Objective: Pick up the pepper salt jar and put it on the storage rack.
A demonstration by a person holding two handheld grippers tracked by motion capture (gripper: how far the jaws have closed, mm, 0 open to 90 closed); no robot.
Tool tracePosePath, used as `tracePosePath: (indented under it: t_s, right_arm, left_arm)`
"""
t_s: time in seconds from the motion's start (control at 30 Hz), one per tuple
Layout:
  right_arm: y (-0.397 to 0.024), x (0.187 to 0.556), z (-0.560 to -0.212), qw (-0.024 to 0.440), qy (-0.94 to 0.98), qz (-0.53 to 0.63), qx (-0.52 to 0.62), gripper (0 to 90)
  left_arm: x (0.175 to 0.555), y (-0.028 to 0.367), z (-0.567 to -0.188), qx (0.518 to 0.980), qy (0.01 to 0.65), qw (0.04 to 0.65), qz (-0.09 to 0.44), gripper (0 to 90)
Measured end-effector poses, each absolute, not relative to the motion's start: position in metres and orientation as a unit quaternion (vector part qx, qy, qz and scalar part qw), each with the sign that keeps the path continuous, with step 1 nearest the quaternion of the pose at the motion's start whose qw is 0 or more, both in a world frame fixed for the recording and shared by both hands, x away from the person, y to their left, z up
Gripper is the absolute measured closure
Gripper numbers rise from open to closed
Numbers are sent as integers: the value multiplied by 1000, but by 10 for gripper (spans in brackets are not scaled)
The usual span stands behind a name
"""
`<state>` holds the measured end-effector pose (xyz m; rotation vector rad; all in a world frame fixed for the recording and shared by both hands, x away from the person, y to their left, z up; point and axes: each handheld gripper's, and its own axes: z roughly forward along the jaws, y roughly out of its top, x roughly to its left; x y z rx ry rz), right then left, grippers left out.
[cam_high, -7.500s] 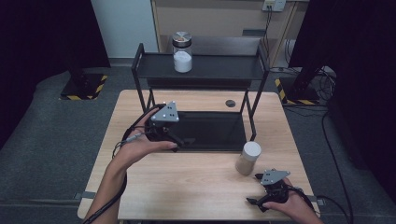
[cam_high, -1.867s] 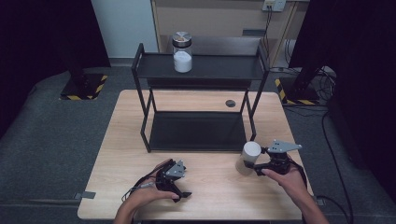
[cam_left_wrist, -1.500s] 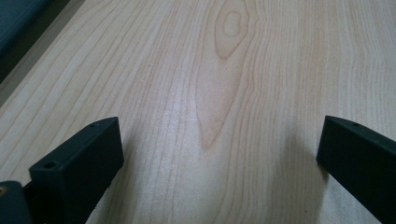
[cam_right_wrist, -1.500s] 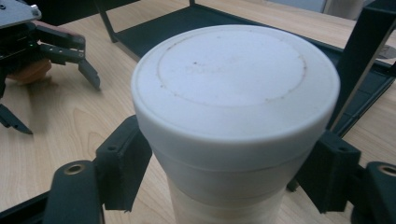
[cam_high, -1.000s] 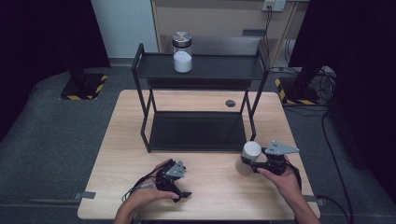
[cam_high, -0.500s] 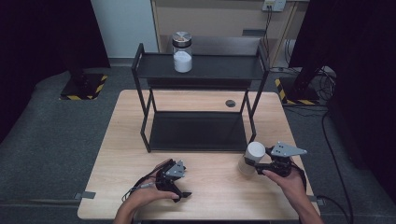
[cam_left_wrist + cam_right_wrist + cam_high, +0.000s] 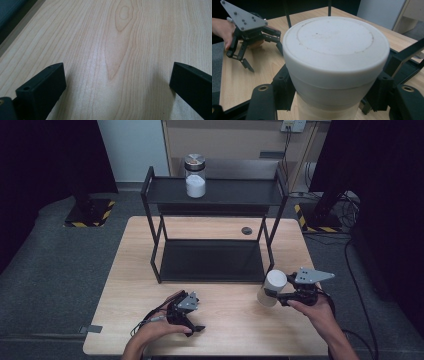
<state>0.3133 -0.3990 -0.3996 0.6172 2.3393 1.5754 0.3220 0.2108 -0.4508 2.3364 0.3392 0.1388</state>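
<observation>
A cream canister with a white lid point(image 7: 275, 281) hangs tilted just above the table's right front, and my right gripper point(image 7: 274, 295) is shut on it. In the right gripper view the lid point(image 7: 334, 47) looms close and the black jaws of my right gripper point(image 7: 334, 85) press on the body below it from both sides. My left gripper point(image 7: 197, 316) rests on the table near the front edge, held by a hand. Its jaws stand wide apart over bare wood in the left gripper view point(image 7: 117, 68), and it lies beyond the canister in the right gripper view point(image 7: 263, 58).
A black two-tier rack point(image 7: 152, 242) stands at the table's back half. A glass jar of white powder with a metal lid point(image 7: 195, 176) sits on its top shelf. A small dark disc point(image 7: 246, 230) lies on the wood behind the rack.
My right gripper has lifted the canister a little off the table, shifted it slightly right and tilted it. The left gripper has stayed where it was.
</observation>
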Motion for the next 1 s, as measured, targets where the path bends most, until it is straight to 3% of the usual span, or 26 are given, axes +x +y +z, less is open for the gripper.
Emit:
tracePosePath:
  t_s: [1.0]
  right_arm:
    - [-394,338,-315,117,810,550,165,366]
  left_arm:
    - [321,211,-451,914,135,378,55,0]
